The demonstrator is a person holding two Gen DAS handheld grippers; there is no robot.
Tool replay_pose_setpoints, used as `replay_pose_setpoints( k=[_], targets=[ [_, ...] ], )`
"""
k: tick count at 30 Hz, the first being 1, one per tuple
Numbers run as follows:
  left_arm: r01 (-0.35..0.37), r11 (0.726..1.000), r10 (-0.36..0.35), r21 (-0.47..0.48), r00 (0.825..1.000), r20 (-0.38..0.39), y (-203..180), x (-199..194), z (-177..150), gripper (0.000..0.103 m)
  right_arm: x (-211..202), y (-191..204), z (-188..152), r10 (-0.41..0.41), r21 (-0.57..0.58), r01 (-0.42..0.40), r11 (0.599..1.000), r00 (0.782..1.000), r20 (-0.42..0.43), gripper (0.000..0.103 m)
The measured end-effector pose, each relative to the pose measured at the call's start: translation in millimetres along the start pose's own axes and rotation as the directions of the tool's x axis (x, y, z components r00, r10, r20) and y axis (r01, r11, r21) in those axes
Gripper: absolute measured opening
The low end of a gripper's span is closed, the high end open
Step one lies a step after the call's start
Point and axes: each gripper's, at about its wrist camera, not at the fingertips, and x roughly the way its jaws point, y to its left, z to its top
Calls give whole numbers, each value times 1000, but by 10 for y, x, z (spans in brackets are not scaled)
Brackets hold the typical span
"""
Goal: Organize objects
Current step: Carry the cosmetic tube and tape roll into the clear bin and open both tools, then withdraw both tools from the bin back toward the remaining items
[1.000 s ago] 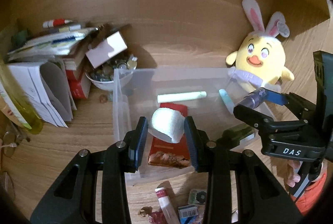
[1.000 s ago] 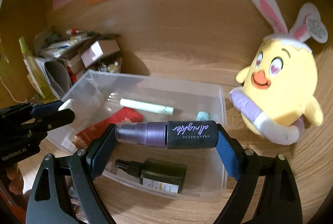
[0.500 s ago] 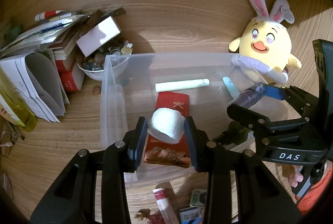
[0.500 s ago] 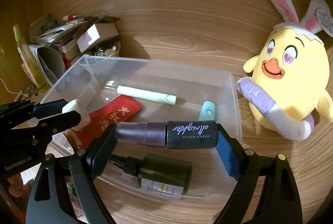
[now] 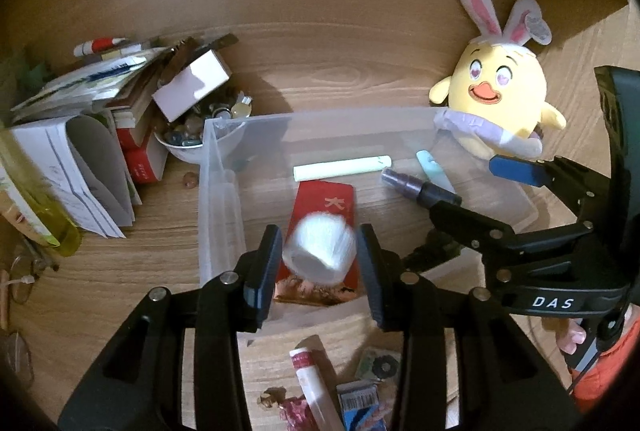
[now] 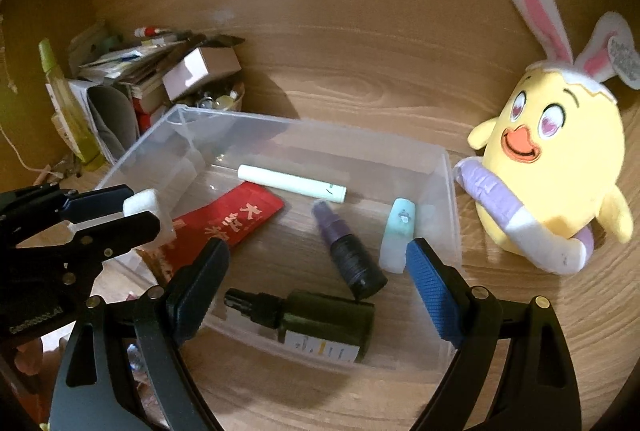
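Left wrist view: the left claw [image 5: 319, 263] has just been opening, with the white roll [image 5: 320, 249] between its pads above the clear bin's [image 5: 222, 191] near end. Right claw [image 6: 318, 279] gapes wide and empty above the bin; the purple spray bottle [image 6: 348, 251] lies inside it, between the red packet [image 6: 228, 223] and mint tube [image 6: 396, 235].

Warm, dim indoor light from the near right; shadows fall toward the far left. Fisheye bending and dark vignetting at the edges; white roll [image 5: 320, 249] motion-blurred.
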Motion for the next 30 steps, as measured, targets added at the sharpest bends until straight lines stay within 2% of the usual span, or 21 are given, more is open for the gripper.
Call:
replay_pose_setpoints(
  k=[4,8,14,20,30],
  targets=[
    [13,1000,-13,-2,1000,20,-1,-148,-13,44,-155,-1,-18,16,6,-16,1000,1000,22,89],
    [-3,1000,2,6,998,59,-23,-342,-34,57,-343,34,-68,9,-3,-9,1000,999,53,90],
    [-11,1000,11,1,995,98,-9,-626,-122,69,-585,116,-168,15,-31,-13,999,996,91,92],
    [-42,999,43,-7,994,99,56,-809,-301,70,-696,212,-314,40,-42,-36,998,995,94,94],
    [-77,997,78,-20,996,39,204,-885,-717,70,-628,430,-606,71,-61,-67,996,996,55,94]
  ],
)
